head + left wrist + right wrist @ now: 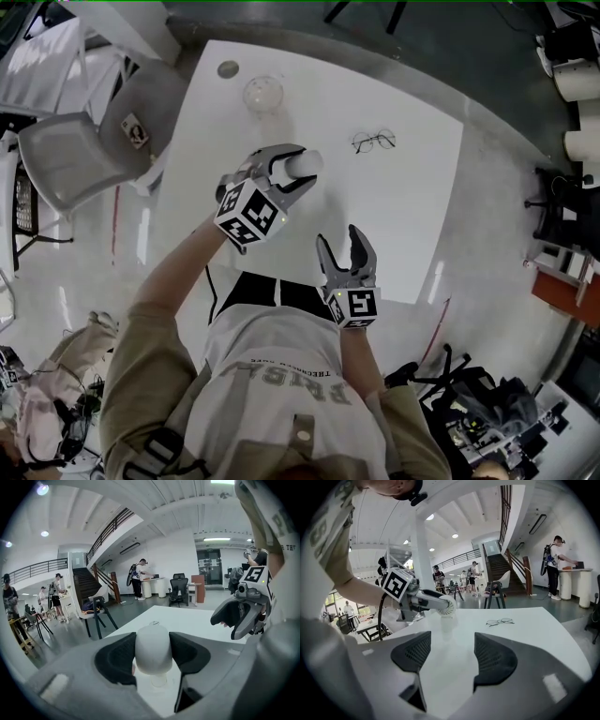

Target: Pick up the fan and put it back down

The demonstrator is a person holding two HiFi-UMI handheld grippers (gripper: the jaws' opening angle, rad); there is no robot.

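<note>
The fan (306, 164) is small and white, with a rounded head on a pale stem. My left gripper (302, 171) is shut on its head, which fills the gap between the dark pads (117, 658) in the left gripper view. From the right gripper view I see the fan (446, 606) held over the white table (534, 639), its stem reaching down toward the top; contact cannot be made out. My right gripper (339, 242) hovers near the table's front edge, jaws open and empty, to the right of the left one.
A pair of glasses (373, 142) lies on the table beyond the right gripper. A clear glass vessel (263, 93) and a small round disc (228, 68) sit at the far side. A grey chair (84, 150) stands left of the table.
</note>
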